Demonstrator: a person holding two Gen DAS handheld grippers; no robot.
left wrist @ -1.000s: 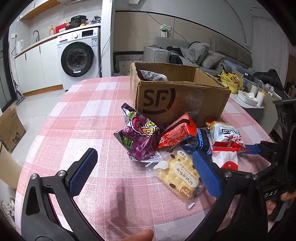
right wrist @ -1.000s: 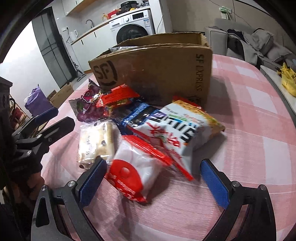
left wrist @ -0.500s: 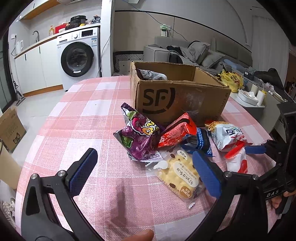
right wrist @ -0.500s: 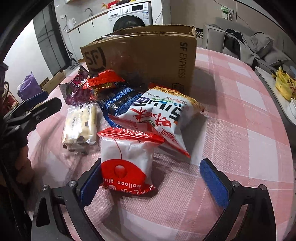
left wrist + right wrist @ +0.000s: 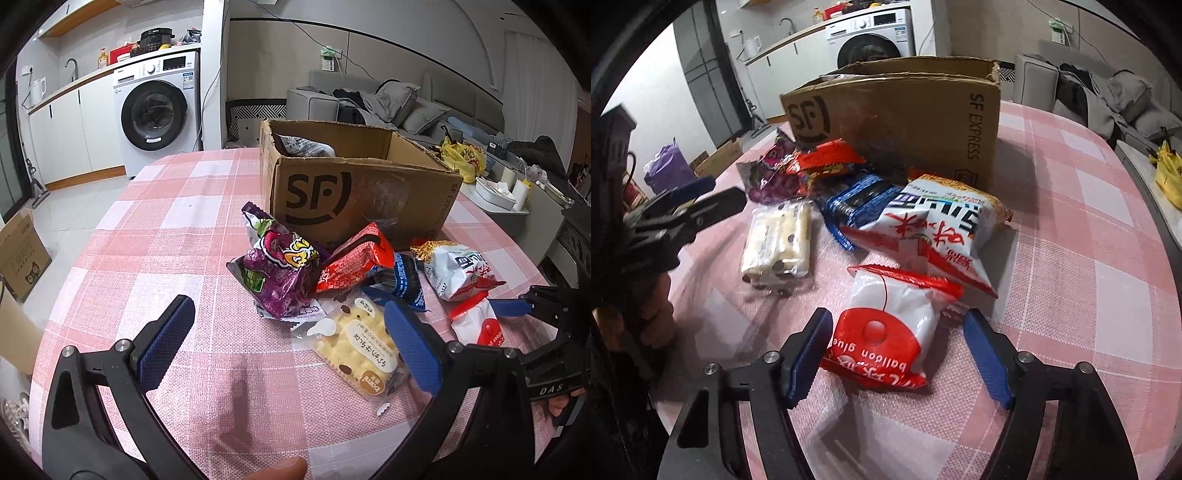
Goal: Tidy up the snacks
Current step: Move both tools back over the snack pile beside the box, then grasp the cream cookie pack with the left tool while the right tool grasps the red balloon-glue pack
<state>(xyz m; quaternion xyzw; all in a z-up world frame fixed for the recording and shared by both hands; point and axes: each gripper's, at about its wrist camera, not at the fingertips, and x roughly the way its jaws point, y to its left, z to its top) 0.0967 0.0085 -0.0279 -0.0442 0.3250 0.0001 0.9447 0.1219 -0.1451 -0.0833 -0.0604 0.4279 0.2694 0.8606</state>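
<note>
A pile of snacks lies in front of the open SF cardboard box [image 5: 369,192]: a purple bag [image 5: 280,273], a red pack [image 5: 351,266], a blue pack [image 5: 402,280], a cracker pack [image 5: 358,343] and a white noodle bag [image 5: 934,221]. A white-and-red "balloon glue" packet [image 5: 886,332] lies nearest, between the fingers of my right gripper [image 5: 897,325]. Its jaws are closing; the left pad is at the packet's edge and the right pad still stands off it. My left gripper [image 5: 288,306] hovers open over the cloth, just before the cracker pack, holding nothing.
A pink checked cloth [image 5: 166,229] covers the round table. One packet [image 5: 303,146] lies inside the box. A washing machine [image 5: 155,110] and a sofa [image 5: 369,99] stand beyond the table. A low side table [image 5: 495,192] with a yellow bag is at the right.
My right gripper shifted so the white-and-red packet sits centred between its fingers, and its jaws have narrowed around it. The left gripper has stayed put.
</note>
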